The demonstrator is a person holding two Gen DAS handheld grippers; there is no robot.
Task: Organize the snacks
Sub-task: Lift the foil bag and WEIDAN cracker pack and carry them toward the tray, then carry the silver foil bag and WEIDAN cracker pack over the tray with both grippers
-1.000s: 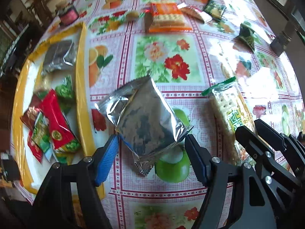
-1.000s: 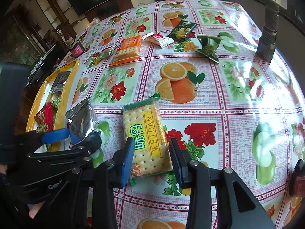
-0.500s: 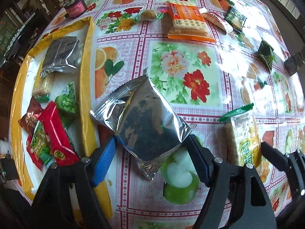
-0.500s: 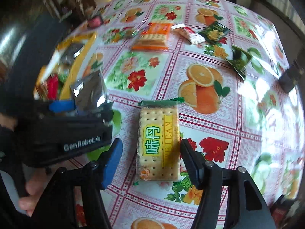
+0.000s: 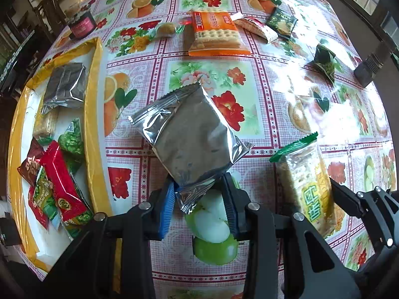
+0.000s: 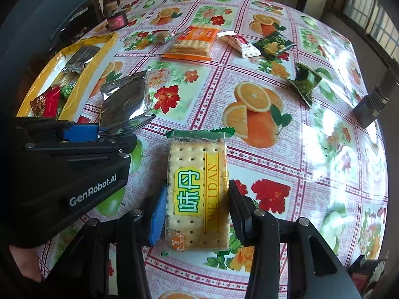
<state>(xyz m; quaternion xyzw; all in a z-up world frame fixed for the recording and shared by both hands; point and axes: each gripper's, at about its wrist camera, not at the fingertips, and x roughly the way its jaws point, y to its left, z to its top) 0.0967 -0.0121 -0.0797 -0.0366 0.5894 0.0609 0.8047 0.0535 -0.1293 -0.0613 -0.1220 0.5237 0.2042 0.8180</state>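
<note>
Left wrist view: left gripper (image 5: 198,199) jaws have just been closing, now narrow, pinching the crimped near end of the silver foil packet (image 5: 192,134); rest of the packet lies on the floral-cloth surface (image 5: 214,79), just beside the yellow tray (image 5: 93,114). Only this view shows the tray's inside properly: a second silver packet (image 5: 65,88) at its far end, a pale cracker pack (image 5: 46,122) next to it, then a heap at the near end with a red wrapper (image 5: 62,184), green wrappers (image 5: 71,139) and a dark red one (image 5: 30,167) (overlapping, exact count unclear).

Right wrist view: right gripper (image 6: 195,215) jaws have also just been closing; they sit against both long sides of the green-ended cracker pack (image 6: 197,189) marked WEIDAN, which lies flat on the surface. Left wrist view shows that pack only edge-on at the right, the label side barely readable. Right view alone shows the left gripper's body from the side, with a bit of a hand (image 6: 25,264) below.

Both views: toward the far edge of the surface, an orange cracker pack (image 5: 215,35), a small round sweet (image 5: 167,28), a white-red bar (image 5: 256,28), two dark green sachets (image 5: 283,22), a dark jar (image 5: 81,23).
</note>
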